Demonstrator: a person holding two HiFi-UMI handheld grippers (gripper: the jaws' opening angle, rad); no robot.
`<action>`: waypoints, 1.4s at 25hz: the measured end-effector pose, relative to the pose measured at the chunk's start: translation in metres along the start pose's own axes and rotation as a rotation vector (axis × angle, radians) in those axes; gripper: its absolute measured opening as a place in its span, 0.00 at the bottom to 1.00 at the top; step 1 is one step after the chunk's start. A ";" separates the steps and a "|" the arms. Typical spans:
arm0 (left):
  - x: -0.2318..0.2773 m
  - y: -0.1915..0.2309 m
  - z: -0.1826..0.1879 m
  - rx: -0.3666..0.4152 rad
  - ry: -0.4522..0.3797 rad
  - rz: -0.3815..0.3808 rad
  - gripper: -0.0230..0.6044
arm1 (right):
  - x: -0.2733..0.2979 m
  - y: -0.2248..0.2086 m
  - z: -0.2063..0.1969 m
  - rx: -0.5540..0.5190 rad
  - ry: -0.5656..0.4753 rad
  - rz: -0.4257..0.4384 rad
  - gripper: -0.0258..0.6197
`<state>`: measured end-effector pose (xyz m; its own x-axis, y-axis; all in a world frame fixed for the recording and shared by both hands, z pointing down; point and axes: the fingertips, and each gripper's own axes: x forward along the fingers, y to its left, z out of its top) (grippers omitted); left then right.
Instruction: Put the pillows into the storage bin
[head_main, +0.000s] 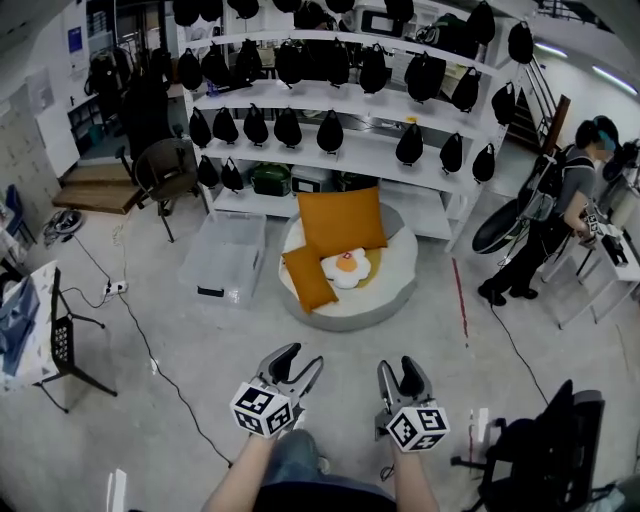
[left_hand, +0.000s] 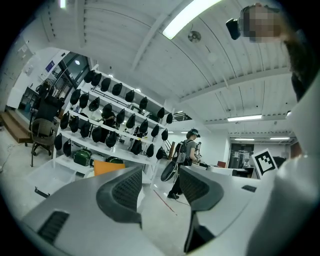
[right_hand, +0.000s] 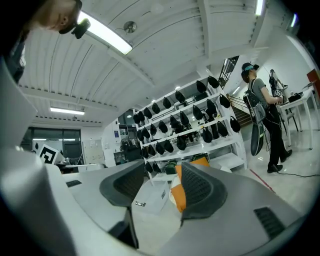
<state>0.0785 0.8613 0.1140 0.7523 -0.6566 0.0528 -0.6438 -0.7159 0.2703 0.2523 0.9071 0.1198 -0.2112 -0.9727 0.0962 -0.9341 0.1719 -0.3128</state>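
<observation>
Two orange pillows, a large one (head_main: 341, 219) and a small one (head_main: 308, 277), lie with a fried-egg pillow (head_main: 347, 266) on a round white cushion (head_main: 390, 290) in front of the shelves. A clear storage bin (head_main: 225, 254) stands on the floor to its left. My left gripper (head_main: 299, 365) and right gripper (head_main: 399, 374) hang near me, well short of the pillows, both open with nothing between the jaws. The right gripper view shows an orange pillow (right_hand: 178, 195) and the bin (right_hand: 150, 198) beyond the jaws. An orange pillow (left_hand: 106, 167) peeks over the left jaw in the left gripper view.
White shelves (head_main: 340, 140) hung with black bags line the back. A chair (head_main: 165, 170) stands at the back left, a folding stand (head_main: 60, 345) at left, a cable (head_main: 150, 350) crosses the floor. A person (head_main: 545, 215) works at a table at right. A black chair (head_main: 550, 450) is near right.
</observation>
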 end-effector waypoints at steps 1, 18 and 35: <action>0.001 -0.001 0.000 0.003 0.002 0.005 0.40 | 0.000 -0.005 0.001 0.006 -0.001 -0.003 0.37; 0.060 0.074 0.023 0.035 -0.055 0.095 0.40 | 0.102 -0.030 0.018 -0.015 -0.007 0.062 0.37; 0.287 0.353 0.046 -0.016 0.088 0.069 0.40 | 0.459 -0.102 0.010 0.058 0.072 -0.032 0.37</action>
<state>0.0605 0.4094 0.1808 0.7160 -0.6803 0.1562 -0.6928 -0.6653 0.2780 0.2532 0.4416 0.1859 -0.2037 -0.9634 0.1742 -0.9229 0.1296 -0.3625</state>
